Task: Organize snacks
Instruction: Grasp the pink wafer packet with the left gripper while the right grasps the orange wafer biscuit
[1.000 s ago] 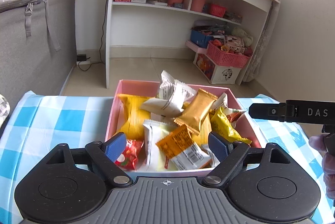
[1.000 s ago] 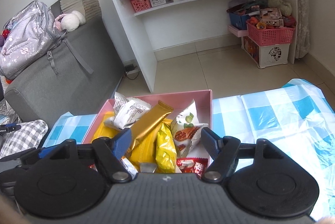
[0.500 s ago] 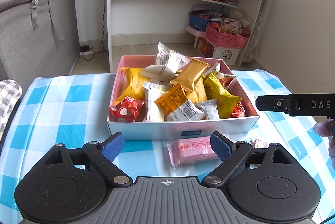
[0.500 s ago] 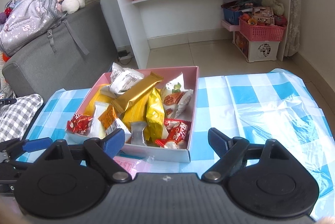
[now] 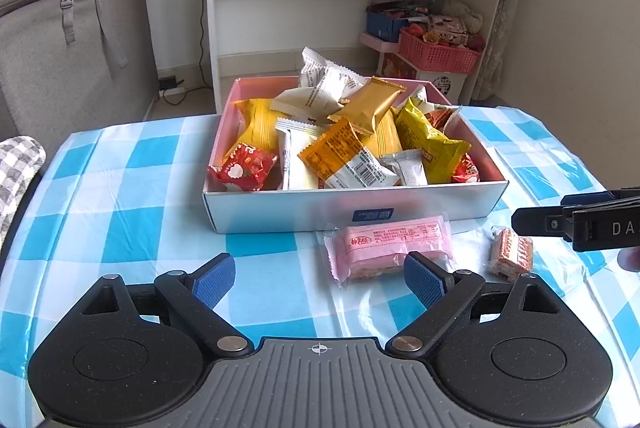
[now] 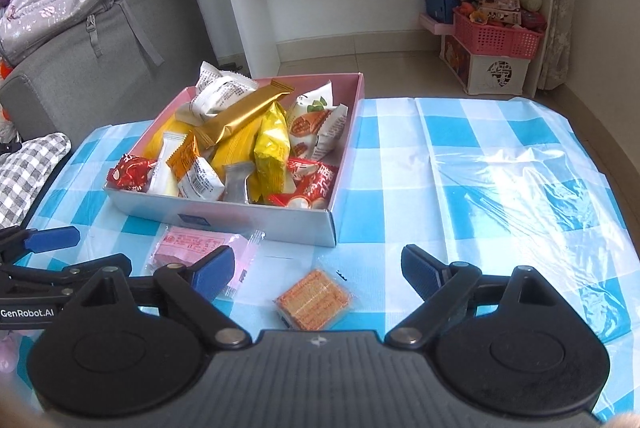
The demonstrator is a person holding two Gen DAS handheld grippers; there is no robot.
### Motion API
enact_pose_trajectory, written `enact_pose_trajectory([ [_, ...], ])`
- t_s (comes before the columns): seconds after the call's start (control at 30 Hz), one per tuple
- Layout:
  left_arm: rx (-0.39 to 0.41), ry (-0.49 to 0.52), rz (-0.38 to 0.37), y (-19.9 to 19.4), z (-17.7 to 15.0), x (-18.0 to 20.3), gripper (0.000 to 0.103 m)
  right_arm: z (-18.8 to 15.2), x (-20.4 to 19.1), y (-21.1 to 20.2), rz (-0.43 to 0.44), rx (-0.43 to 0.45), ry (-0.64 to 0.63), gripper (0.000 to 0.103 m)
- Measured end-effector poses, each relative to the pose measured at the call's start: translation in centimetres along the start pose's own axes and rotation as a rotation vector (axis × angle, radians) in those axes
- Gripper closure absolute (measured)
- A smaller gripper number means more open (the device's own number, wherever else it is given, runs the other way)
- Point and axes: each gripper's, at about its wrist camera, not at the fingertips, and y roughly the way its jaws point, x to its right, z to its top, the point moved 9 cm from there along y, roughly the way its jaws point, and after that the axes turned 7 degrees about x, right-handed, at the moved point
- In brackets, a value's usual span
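Left gripper [image 5: 318,278]: jaws wide apart, nothing between the blue pads, just been opening. Right gripper [image 6: 318,268]: jaws wide, empty, opened further within the last second, above small orange wafer packet in clear wrap [image 6: 313,299]. Shallow pink-lined cardboard box [image 5: 352,205] heaped with snack packets on blue-and-white checked tablecloth [image 5: 120,187]. Pink rectangular wafer pack [image 5: 390,248] flat just before box front wall.

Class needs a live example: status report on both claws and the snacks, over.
Left claw open, empty; right claw open, empty, jaws just widened. Pink wafer pack and small biscuit pack lie outside the snack box. Nothing blocking.
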Motion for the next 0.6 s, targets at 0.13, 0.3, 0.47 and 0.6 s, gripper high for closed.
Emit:
enact_pose_trajectory([
  [0.13, 0.012, 0.074, -0.034, 0.7, 0.3, 1.3, 0.010, -1.4, -0.6, 1.0, 0.007, -0.058, -0.046, 0.032],
  [0.3, 0.045, 0.231, -0.122, 1.7, 1.0, 3.1, 0.012, -2.5, -1.1, 1.9, 0.016, -0.080, -0.140, 0.045],
  [0.47, 0.020, 0.352, -0.218, 3.0, 0.7, 5.0, 0.035, -2.5, -0.9, 2.2, 0.051, -0.069, -0.170, 0.051],
  [0.6, -0.019, 0.438, -0.283, 4.0, 0.0, 6.5, 0.042, -2.3, -0.9, 2.1, 0.079, -0.058, -0.193, 0.058],
])
